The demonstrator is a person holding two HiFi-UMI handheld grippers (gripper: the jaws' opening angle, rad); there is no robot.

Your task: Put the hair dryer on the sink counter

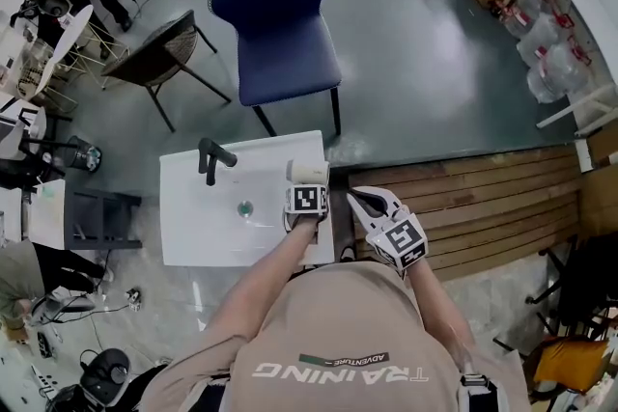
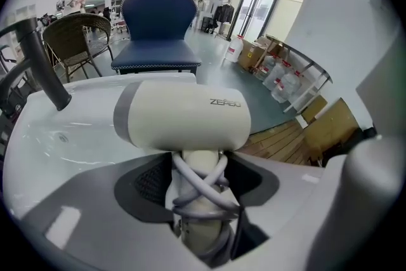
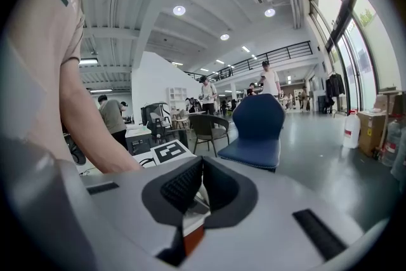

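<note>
The cream hair dryer [image 1: 309,172] lies at the far right corner of the white sink counter [image 1: 193,232]. In the left gripper view its body [image 2: 184,114] fills the middle, with the grey cord wound round the handle [image 2: 200,200]. My left gripper [image 1: 308,185] points steeply down with the handle between its jaws [image 2: 200,182]. The pads stand close on both sides, and a thin dark gap shows on the right side. My right gripper [image 1: 362,198] hovers just right of the counter over the wooden boards. It is shut [image 3: 200,165] and holds nothing.
A black faucet [image 1: 213,157] and the drain [image 1: 245,206] sit left of the dryer. A blue chair [image 1: 280,24] and a wicker chair [image 1: 154,58] stand beyond the counter. A wooden platform [image 1: 483,198] lies to the right, with water jugs [image 1: 550,53] and boxes behind it.
</note>
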